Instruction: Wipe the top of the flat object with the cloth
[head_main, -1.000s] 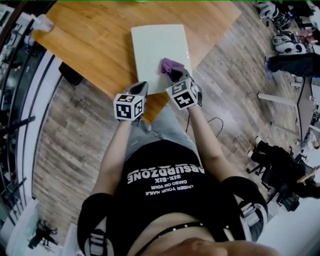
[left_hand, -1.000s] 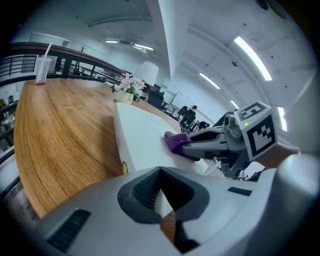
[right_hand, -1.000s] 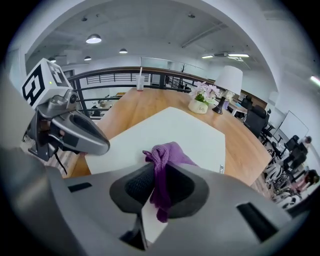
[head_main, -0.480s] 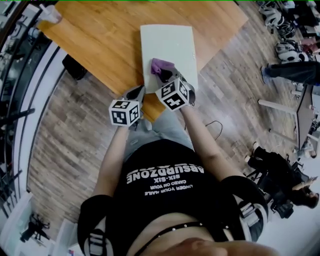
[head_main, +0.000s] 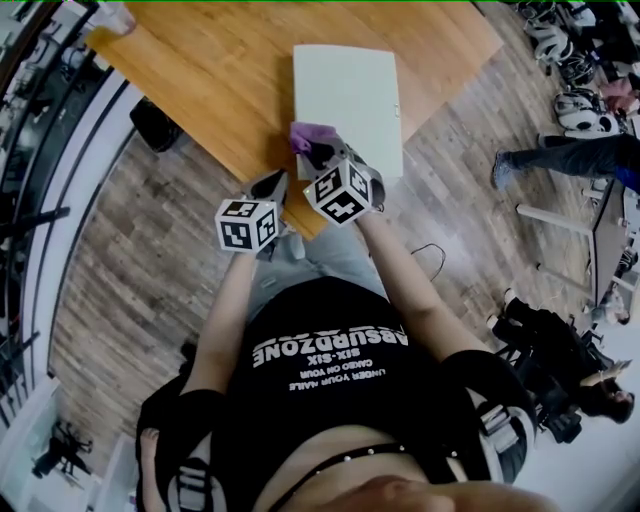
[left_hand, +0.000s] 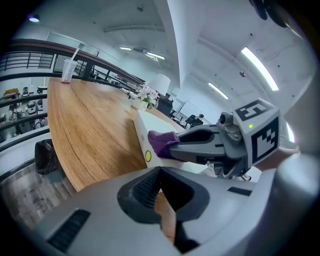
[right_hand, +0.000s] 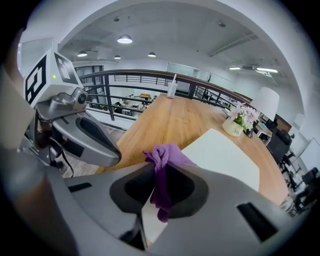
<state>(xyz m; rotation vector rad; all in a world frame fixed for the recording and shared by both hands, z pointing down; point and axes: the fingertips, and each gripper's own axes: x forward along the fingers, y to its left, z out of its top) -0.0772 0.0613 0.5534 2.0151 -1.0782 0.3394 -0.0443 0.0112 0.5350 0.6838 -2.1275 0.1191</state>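
Head view: the right tool (head_main: 318, 158) holds the cloth (head_main: 308, 134) at the panel's (head_main: 350, 85) near left corner, on the bench (head_main: 200, 70). The left tool (head_main: 272, 184) hangs beside it, off the panel, out of the way

Left gripper view: its jaws are together, empty

Right gripper view: the jaws clamp the cloth, bunched into a wad, probably for wiping

You're in an open-plan office. A black railing (right_hand: 131, 79) runs along the far side of the long wooden table (head_main: 200, 80), with more desks visible past it. Office chairs (right_hand: 281, 139) and a whiteboard (left_hand: 191, 107) stand beyond the table's end. Strip lights (left_hand: 256, 64) hang above the table, a table lamp (right_hand: 267, 102) and potted flowers (right_hand: 237, 121) sit on it, and wood-plank flooring (head_main: 130, 260) surrounds it.
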